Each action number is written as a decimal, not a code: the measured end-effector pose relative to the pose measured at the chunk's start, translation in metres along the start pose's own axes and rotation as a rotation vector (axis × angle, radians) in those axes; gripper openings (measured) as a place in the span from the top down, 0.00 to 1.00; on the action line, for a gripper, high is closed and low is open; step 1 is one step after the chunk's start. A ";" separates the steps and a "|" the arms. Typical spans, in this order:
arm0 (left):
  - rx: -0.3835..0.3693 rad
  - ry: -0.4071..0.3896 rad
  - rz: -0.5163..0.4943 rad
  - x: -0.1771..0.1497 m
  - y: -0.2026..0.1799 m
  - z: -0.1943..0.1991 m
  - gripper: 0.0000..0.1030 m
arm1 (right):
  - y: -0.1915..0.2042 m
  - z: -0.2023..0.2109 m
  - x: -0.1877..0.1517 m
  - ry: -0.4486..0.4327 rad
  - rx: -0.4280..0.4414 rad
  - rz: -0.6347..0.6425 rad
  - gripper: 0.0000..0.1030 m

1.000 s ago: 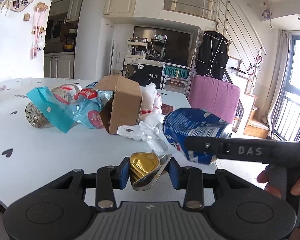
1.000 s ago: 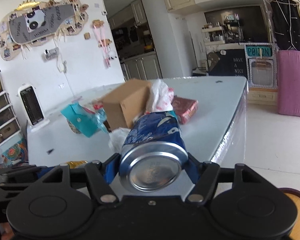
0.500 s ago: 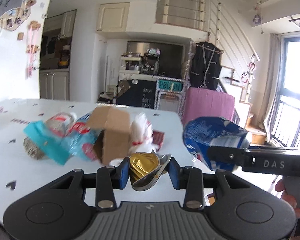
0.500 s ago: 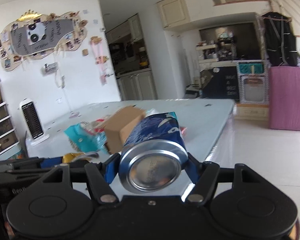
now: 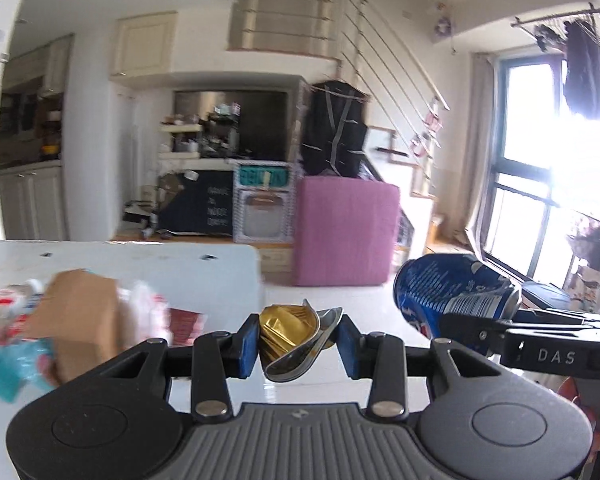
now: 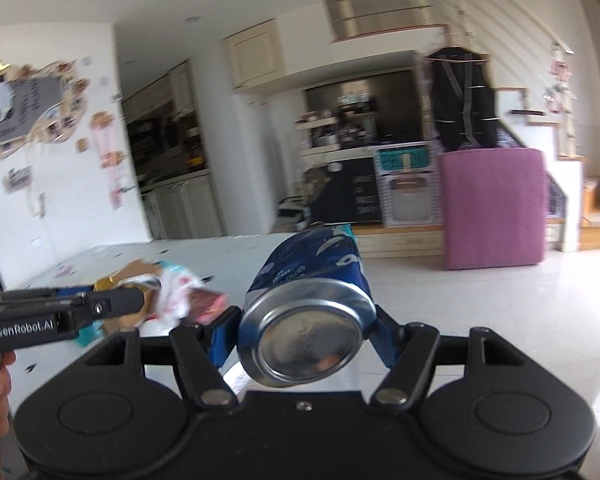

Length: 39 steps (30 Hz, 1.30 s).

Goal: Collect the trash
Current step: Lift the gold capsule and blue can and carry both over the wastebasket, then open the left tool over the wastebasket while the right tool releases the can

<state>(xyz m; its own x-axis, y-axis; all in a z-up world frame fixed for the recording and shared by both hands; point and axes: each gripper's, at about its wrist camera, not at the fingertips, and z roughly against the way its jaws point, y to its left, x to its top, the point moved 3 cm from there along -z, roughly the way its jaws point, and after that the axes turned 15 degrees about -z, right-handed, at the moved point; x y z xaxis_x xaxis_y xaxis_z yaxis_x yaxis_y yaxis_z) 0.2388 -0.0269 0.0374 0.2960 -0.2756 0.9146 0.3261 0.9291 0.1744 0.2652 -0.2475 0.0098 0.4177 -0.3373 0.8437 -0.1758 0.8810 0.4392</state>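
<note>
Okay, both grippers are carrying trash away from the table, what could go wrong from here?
The crushed gold can sits skewed between the left gripper fingers and might slip out. The blue can juts far past the right gripper, gripped only near its base, so a swing could lever it loose. The two grippers travel close together; the cans could knock.

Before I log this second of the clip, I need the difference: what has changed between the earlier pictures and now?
Both grippers have swung away from the table toward the open floor; the trash pile with the cardboard box has slid to the left edge of both views. Nothing was picked up or released. Unchanged: the left gripper clamps the crushed gold capsule, and the right gripper clamps the blue can.
</note>
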 end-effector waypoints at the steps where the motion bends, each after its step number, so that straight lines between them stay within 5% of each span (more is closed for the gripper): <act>1: -0.014 0.008 -0.005 0.002 -0.005 -0.008 0.60 | -0.010 0.002 0.003 -0.011 -0.013 -0.012 0.33; 14: -0.149 0.122 -0.064 0.010 -0.066 -0.124 0.60 | -0.119 -0.013 0.005 -0.014 -0.214 -0.152 0.33; 22: -0.254 0.283 -0.025 -0.011 -0.095 -0.216 0.60 | -0.157 -0.045 -0.012 0.065 -0.296 -0.184 0.33; 30: -0.288 0.502 -0.011 -0.071 -0.095 -0.281 0.60 | -0.187 -0.093 -0.042 0.257 -0.333 -0.195 0.33; 39: -0.337 0.684 -0.023 -0.121 -0.106 -0.311 0.60 | -0.181 -0.146 -0.105 0.544 -0.328 -0.043 0.33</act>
<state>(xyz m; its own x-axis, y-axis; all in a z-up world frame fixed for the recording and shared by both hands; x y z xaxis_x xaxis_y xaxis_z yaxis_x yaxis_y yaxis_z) 0.4476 -0.1684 -0.2047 0.7404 -0.4870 0.4634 0.5626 0.8262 -0.0307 0.3836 -0.3232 -0.2034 0.8265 -0.2343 0.5119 0.0978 0.9552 0.2792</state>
